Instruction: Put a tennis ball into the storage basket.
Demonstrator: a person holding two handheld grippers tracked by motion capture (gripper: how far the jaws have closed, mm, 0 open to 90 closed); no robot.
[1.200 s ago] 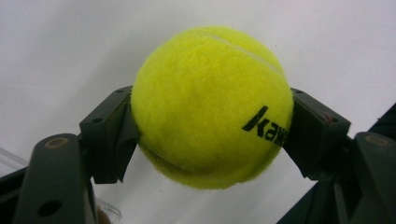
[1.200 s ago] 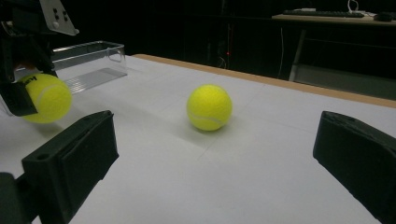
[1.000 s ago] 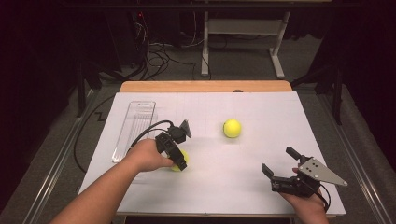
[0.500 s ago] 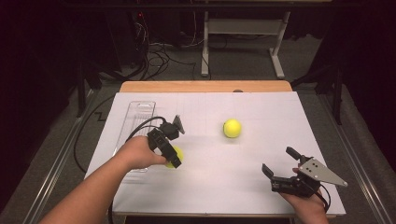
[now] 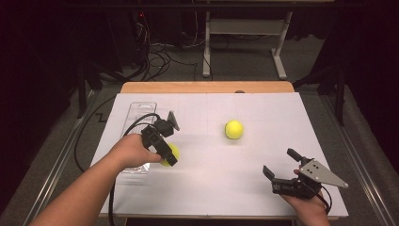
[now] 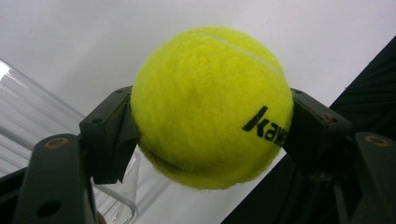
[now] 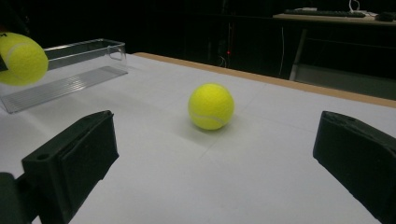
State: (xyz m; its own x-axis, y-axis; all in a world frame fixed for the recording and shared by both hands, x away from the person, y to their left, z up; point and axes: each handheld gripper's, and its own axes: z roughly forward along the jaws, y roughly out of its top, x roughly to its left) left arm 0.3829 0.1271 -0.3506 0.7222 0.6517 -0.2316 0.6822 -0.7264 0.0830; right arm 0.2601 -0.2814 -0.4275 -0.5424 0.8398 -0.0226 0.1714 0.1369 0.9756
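Tennis ball clamped between the two black jaws of the left gripper, pads pressed against its left and right flanks, felt bulging past them above and below. Black lettering on the ball's lower right side, partly hidden by one pad. Held clear of the white tabletop, just beside the near end of the clear plastic tray, which lay below and to the outer side of the jaws; ribbed tray wall visible behind the left pad in the left gripper view. Gripped by a bare hand, forearm coming in from the near edge, black cable looping back from the gripper body over the tray.

Right gripper low over the near right part of the table, jaws spread wide with nothing between them, grey three-cornered plate on top, held from below by the other hand.

Second tennis ball resting on the white surface, ahead of the open right jaws and roughly centred between them in the right gripper view, well apart from both grippers. Seen from that same view, held ball up at the far left, in front of the tray's near end. Tray empty, long side running away from the person, parallel to the table's left edge
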